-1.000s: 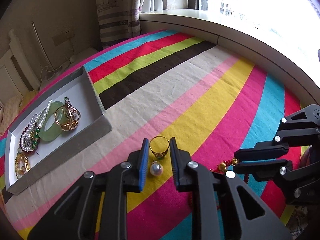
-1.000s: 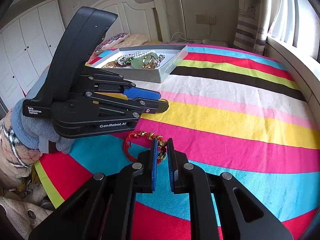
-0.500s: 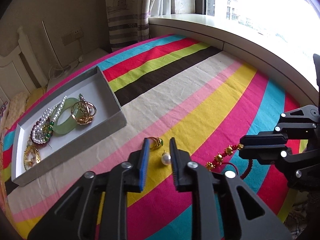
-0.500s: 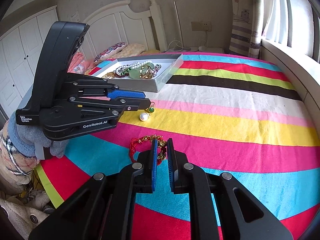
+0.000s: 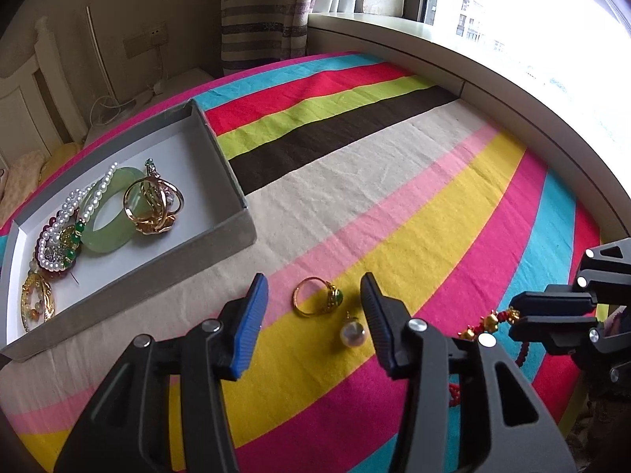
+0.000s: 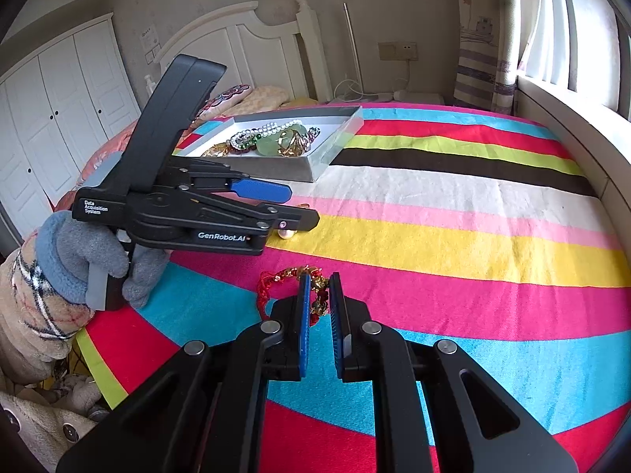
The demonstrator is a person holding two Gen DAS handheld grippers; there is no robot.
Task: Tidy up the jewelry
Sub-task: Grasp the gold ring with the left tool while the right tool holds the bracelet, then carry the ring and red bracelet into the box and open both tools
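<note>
Spreading apart with nothing between them, the left gripper fingers frame a gold ring lying flat on the bed, green stone toward the pearl. Light, hard, slippery: grip across its band. Right gripper clenches a beaded bracelet.

The bedspread runs in broad stripes of pink, cyan, red, lime green, dark brown, beige, pale pink and yellow. The box is grey outside and white inside, holding a pale green bangle, white pearl strands and gold rings. On the yellow stripe lie a gold ring with a green stone and a white pearl. The beaded bracelet is red and gold. Both black grippers carry blue pads. The glove is grey with a blue cuff, the sleeve beige plaid
</note>
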